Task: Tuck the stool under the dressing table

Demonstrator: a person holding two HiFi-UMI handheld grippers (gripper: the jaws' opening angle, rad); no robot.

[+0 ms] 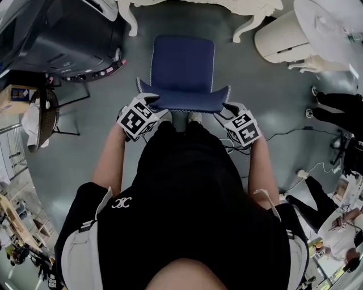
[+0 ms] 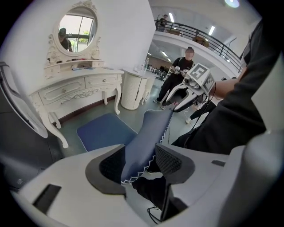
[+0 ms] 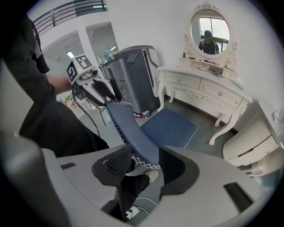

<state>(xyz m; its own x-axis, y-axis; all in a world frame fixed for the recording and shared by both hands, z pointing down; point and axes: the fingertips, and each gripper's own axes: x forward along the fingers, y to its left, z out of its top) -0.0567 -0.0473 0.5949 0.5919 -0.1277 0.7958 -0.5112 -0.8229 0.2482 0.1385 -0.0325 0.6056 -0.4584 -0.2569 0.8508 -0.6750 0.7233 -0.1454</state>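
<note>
A blue mat [image 1: 184, 62] with white zigzag trim lies on the grey floor in front of the white dressing table [image 2: 75, 86], whose legs [image 1: 129, 17] show at the top of the head view. No stool is visible. The mat's near edge is raised off the floor. My left gripper [image 1: 148, 103] is at its left corner and my right gripper [image 1: 229, 107] at its right corner. In the left gripper view the corner [image 2: 148, 133] hangs between open jaws [image 2: 140, 162]. In the right gripper view the trimmed edge [image 3: 133, 137] sits loosely between open jaws [image 3: 146, 162], with a gap beside it.
A dark grey machine [image 1: 62, 34] stands at the left, with a black stand [image 1: 48, 116] nearer me. At the right is a white round cabinet [image 1: 283, 37]. Cables [image 1: 289, 133] trail over the floor on the right. A person [image 2: 177, 80] stands further off.
</note>
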